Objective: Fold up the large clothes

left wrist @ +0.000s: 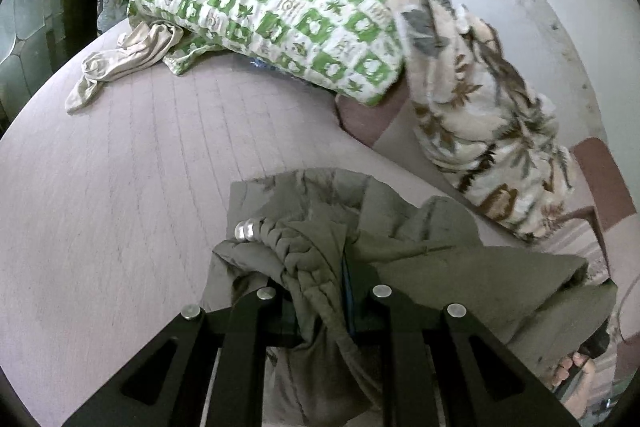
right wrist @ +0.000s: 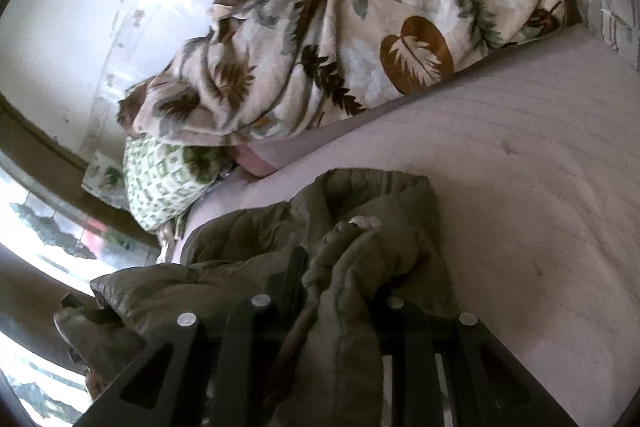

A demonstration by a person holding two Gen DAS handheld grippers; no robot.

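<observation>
An olive-green padded jacket [left wrist: 420, 243] lies bunched on the pale pink bed sheet [left wrist: 120, 167]. My left gripper [left wrist: 320, 291] is shut on a gathered fold of the jacket beside its braided cord with silver beads [left wrist: 246, 230]. In the right wrist view the same jacket [right wrist: 248, 239] hangs over the bed's edge. My right gripper [right wrist: 332, 287] is shut on another bunched fold of it. The cloth hides the fingertips of both grippers.
A green-and-white checked pillow [left wrist: 272, 3] and a leaf-print blanket [left wrist: 480, 115] lie along the wall side of the bed. A beige crumpled garment [left wrist: 120, 63] lies at the far left. The blanket [right wrist: 340, 39] fills the back of the right view. My foot [left wrist: 568, 371] shows on the floor.
</observation>
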